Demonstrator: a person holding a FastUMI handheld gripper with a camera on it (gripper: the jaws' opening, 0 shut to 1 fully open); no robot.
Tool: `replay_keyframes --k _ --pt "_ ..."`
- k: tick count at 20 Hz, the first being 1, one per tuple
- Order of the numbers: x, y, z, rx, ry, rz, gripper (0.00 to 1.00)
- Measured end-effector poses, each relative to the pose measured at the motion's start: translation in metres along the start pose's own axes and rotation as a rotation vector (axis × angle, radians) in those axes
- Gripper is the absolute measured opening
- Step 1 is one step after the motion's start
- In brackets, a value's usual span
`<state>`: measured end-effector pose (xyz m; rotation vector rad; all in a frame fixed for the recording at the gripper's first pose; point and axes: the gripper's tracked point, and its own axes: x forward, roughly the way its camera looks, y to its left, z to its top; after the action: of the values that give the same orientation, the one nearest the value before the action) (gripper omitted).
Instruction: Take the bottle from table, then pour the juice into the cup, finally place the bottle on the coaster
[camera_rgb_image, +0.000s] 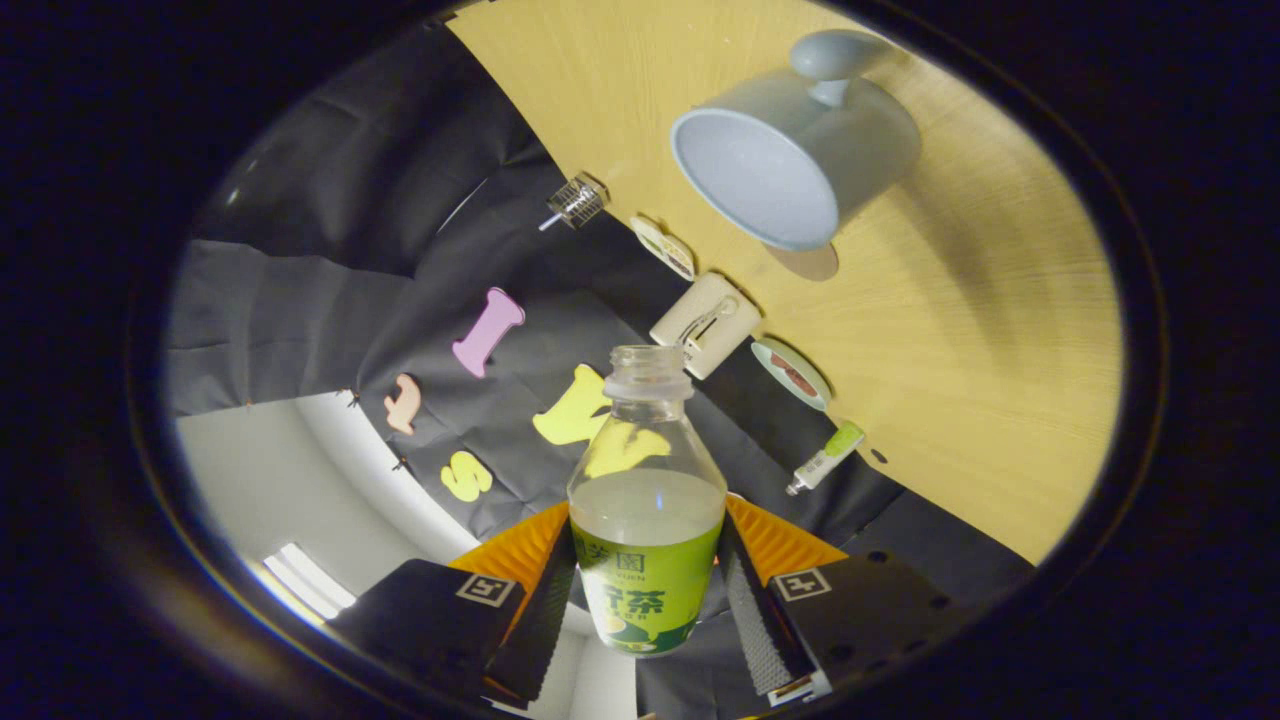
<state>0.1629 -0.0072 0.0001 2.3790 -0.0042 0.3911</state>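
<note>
Claw (648, 590) closed on the juice bottle (646, 530), both fingers pressed against its green-labelled body at lower centre of the frame; bottle uncapped, open neck pointing away from the claw, pale liquid filling it to about the shoulder; view strongly tilted, the wooden worktop (1000, 330) occupying the upper right; grey cup (795, 150) stands on the worktop at upper right, mouth facing the camera, well apart from the bottle; small tube (825, 458) and cream-coloured box (705, 322) lie along the worktop edge.
</note>
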Motion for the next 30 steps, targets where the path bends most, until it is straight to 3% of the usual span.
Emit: replay_keyframes --k 22,27,30 --pt "-0.005 0.025 0.019 0.09 -0.021 0.004 0.79" --pt "-0.011 0.028 0.016 0.043 -0.014 0.018 0.78" --pt "-0.015 0.017 0.018 -0.063 -0.029 -0.001 0.79"
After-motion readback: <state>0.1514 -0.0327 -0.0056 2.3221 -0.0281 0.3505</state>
